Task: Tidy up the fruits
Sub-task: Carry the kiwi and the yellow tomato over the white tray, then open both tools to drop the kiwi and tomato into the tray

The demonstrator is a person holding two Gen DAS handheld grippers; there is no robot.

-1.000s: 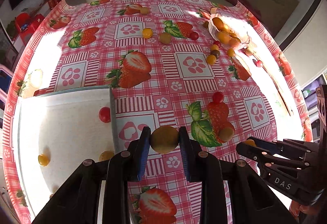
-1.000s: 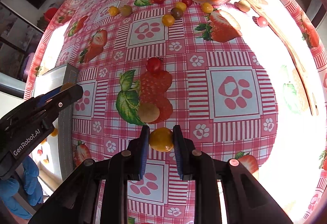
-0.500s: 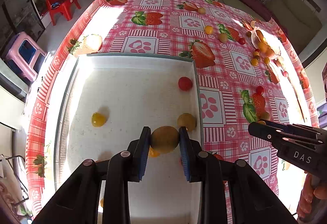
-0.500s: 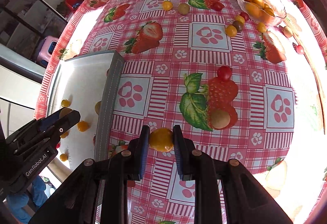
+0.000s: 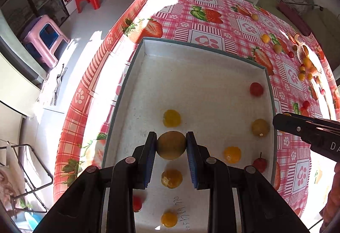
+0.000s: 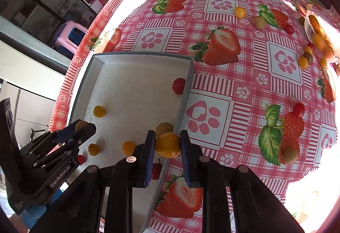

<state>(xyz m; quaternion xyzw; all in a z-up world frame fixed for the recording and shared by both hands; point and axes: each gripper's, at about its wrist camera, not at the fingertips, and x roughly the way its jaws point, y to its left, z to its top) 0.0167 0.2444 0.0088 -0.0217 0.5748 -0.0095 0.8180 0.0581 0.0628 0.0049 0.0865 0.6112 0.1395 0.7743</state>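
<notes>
My left gripper (image 5: 171,145) is shut on a brownish-green round fruit (image 5: 171,145) and holds it over the middle of the white tray (image 5: 204,47). Several yellow, orange and red small fruits lie in the tray, such as a yellow one (image 5: 171,118) and a red one (image 5: 256,89). My right gripper (image 6: 167,145) is shut on an orange-yellow fruit (image 6: 167,145) above the tray's right wall (image 6: 184,96). The left gripper shows in the right wrist view (image 6: 80,126), and the right gripper's tip shows in the left wrist view (image 5: 282,121).
The table has a pink strawberry-print cloth (image 6: 212,9). A glass bowl of orange fruits (image 6: 318,37) stands at the far right, with loose small fruits around it (image 6: 303,62). A red fruit (image 6: 298,109) and a brownish one (image 6: 289,154) lie right of the tray.
Both grippers have moved left with their fruits. The left one went from the cloth to over the tray; the right one now reaches the tray's right wall.
</notes>
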